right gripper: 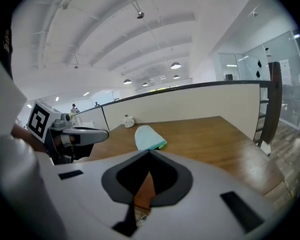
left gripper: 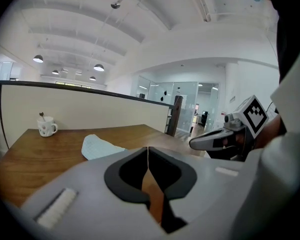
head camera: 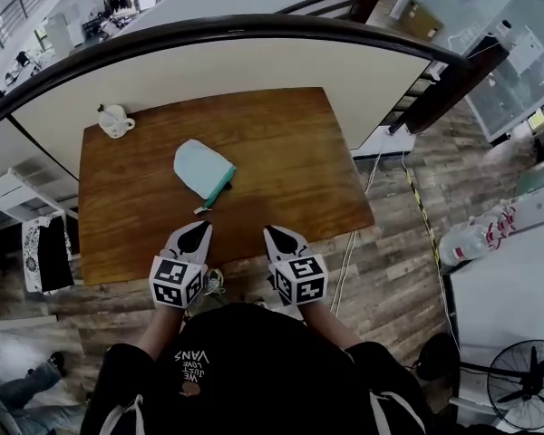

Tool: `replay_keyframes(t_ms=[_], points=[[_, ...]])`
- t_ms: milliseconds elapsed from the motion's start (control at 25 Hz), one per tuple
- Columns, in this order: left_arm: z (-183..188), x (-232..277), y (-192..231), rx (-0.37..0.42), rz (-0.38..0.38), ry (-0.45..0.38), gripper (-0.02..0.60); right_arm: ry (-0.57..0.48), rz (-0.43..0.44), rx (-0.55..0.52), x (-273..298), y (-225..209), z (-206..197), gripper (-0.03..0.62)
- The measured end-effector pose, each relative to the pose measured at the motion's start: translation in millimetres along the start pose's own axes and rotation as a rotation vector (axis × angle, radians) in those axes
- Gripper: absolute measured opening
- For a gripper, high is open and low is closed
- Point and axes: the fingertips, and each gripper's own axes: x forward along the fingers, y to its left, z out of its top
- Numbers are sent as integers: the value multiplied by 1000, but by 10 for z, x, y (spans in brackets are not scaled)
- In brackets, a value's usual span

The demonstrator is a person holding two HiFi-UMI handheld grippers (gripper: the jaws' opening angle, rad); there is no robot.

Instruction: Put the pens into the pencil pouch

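A light blue pencil pouch (head camera: 202,170) lies on the wooden table (head camera: 290,152), left of its middle. A small dark and white piece (head camera: 200,209) sticks out at its near corner; I cannot tell whether it is a pen or a zip pull. No other pen shows. My left gripper (head camera: 198,231) and right gripper (head camera: 274,234) hover side by side over the table's front edge, both shut and empty. In the left gripper view the jaws (left gripper: 148,149) meet, with the pouch (left gripper: 97,146) beyond. In the right gripper view the jaws (right gripper: 150,153) also meet, short of the pouch (right gripper: 149,137).
A white mug (head camera: 115,120) with a spoon stands at the table's far left corner. A cream partition (head camera: 254,71) with a dark curved rail backs the table. Cables (head camera: 363,198) run over the floor to the right, and a fan (head camera: 526,374) stands at the near right.
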Motion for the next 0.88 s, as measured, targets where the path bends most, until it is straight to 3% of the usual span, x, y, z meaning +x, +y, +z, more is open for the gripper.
replay_keyframes(t_ms=[320, 880], points=[[-88, -250, -336, 15, 60, -32, 11, -1, 56, -21, -275, 123, -106, 13], [-488, -519, -731, -21, 131, -9, 11, 45, 134, -51, -524, 227, -445, 12]])
